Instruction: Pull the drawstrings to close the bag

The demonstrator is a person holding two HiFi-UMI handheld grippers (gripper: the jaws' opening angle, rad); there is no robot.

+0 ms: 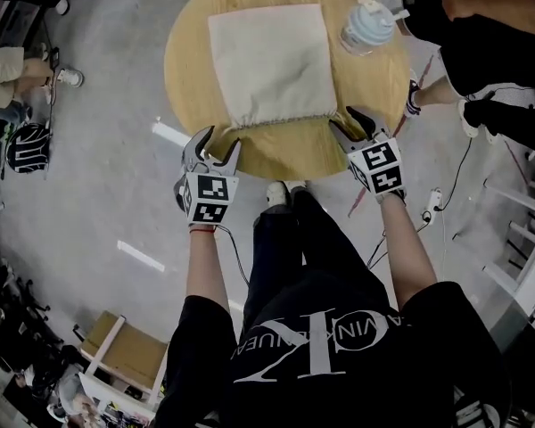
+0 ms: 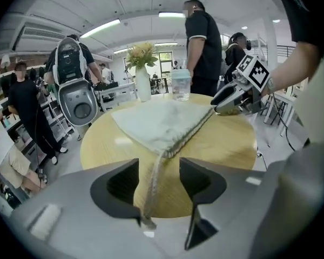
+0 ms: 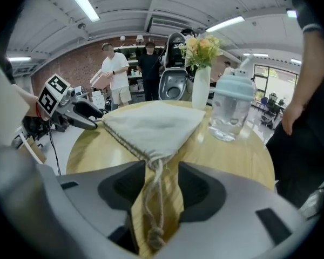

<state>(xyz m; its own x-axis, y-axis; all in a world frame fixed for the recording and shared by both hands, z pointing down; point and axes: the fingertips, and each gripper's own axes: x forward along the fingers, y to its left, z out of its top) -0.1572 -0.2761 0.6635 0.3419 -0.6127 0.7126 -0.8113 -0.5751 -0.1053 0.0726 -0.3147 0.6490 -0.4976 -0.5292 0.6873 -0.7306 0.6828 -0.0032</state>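
Bag (image 1: 272,61) lies flat on the table (image 1: 189,56), mouth twd the person, w/ the mouth edge only lightly gathered, so not closed yet. A cord trails out of each near corner over the table edge: L cord (image 2: 151,190) at one side, R cord (image 3: 153,193) w/ a knot at its end at the other. L gripper (image 1: 221,141) and R gripper (image 1: 341,117) sit at those two corners, each angled down at the bag. Each gripper view shows its jaws apart w/ the cord running loose thru the gap, nothing pinched. Prob placed that way so both can clamp at once and pull outward in opposite directions to cinch the mouth evenly. Next step likely calls for closing on the cords, R above the knot so it can't slip. A cup (image 1: 367,25) and a vase (image 3: 201,88) stand past the bag, near enough to get nudged if it slides.
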